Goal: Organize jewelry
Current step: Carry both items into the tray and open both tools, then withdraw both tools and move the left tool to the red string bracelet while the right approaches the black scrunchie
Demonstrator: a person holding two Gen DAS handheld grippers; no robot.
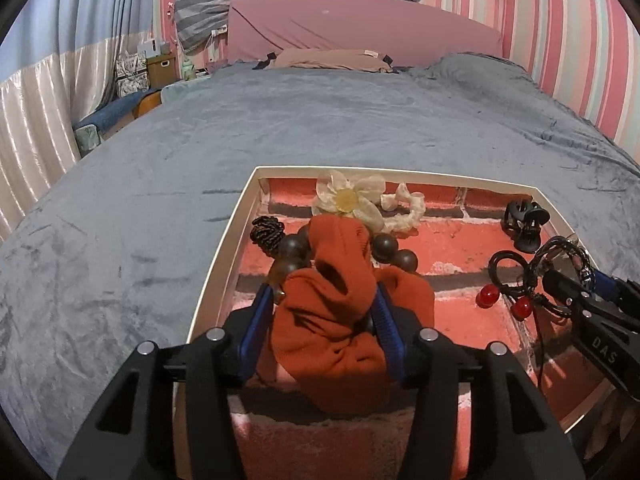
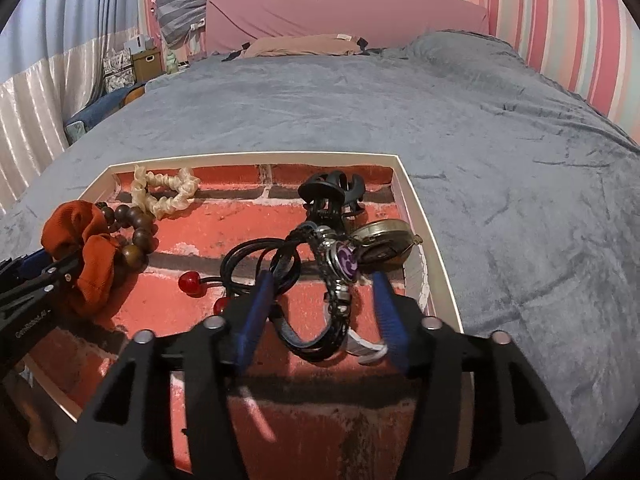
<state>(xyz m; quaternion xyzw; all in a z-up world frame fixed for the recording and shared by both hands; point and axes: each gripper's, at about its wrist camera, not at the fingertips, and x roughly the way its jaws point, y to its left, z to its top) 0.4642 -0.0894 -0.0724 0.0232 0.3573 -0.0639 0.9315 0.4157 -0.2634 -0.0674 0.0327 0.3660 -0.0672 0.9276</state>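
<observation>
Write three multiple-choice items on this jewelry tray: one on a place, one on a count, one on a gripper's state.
1. Where does the black claw clip sit in the tray?
A. near the far wall
B. at the near edge
C. outside it, on the blanket

2. How many red beads show beside the black cord?
A. one
B. two
C. four

3. What is the left gripper doing?
A. hanging open over the blanket
B. shut on the claw clip
C. shut on the orange scrunchie

Answers: 1 A, the clip stands just before the far wall. 2 B, two beads lie by the cord. 3 C, both blue fingers press the scrunchie's sides.
</observation>
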